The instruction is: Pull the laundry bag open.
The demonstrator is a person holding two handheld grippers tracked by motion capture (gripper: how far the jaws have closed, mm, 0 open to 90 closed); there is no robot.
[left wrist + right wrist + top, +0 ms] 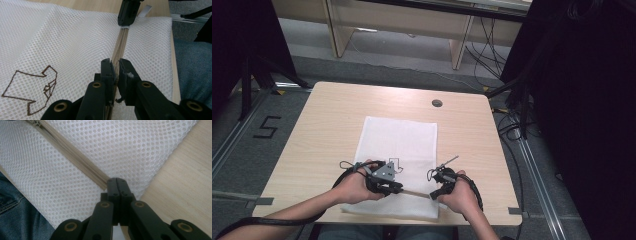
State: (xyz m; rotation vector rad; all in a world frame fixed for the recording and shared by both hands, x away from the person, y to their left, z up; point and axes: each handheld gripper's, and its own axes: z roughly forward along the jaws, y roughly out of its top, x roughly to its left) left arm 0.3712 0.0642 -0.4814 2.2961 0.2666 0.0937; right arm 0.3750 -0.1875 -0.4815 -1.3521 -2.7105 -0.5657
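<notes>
A white mesh bag (399, 140) lies flat on the wooden table (322, 130), with a beige zipper (414, 193) running along its near edge. My left gripper (399, 189) has its jaws closed around the zipper (121, 45), the tape pinched between the pads (117, 68). My right gripper (434, 195) is shut at the zipper's right end (116, 182), close to the bag's corner. The left gripper view also shows it at the far end of the zipper, clamped on a small white tab (126, 21). In the right gripper view the zipper (75, 157) runs diagonally across the mesh (125, 145).
A brown outline print (32, 92) marks the mesh beside the left gripper. A round cable hole (437, 103) sits at the table's far side. The person's jeans (192, 70) show just past the table's front edge. Bare wood lies on both sides of the bag.
</notes>
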